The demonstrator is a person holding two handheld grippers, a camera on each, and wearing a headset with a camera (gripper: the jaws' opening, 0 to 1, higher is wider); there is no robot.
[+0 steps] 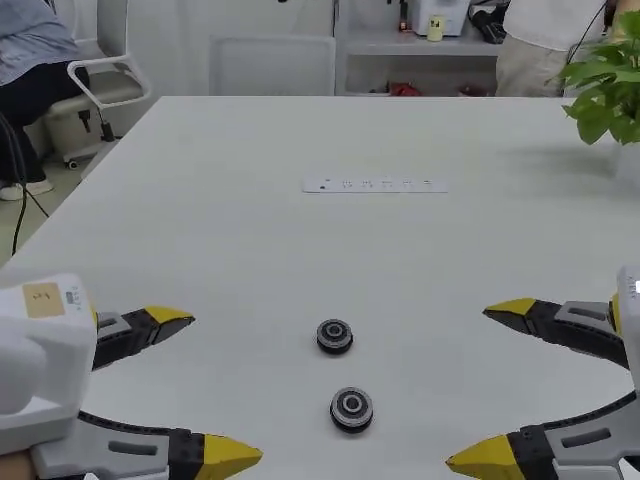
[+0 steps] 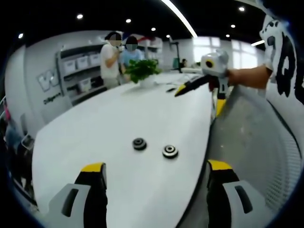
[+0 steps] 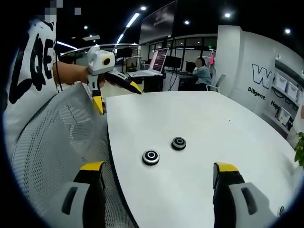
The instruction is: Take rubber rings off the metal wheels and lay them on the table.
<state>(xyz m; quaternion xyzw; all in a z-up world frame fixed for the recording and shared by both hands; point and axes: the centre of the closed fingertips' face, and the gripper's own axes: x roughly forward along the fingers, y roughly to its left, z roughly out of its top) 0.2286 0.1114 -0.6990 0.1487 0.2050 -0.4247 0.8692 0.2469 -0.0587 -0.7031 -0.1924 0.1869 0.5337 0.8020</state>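
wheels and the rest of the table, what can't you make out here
Far wheel and near wheel: too small in every view to tell where rubber ends and metal begins.
White strip, head view: its markings are too small to read.
Right gripper, head view: its body is cut off by the right and bottom edges.

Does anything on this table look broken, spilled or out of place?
Nothing stands out. The far wheel and the near wheel lie flat and apart on the table. The left gripper and right gripper are open on either side, touching neither.
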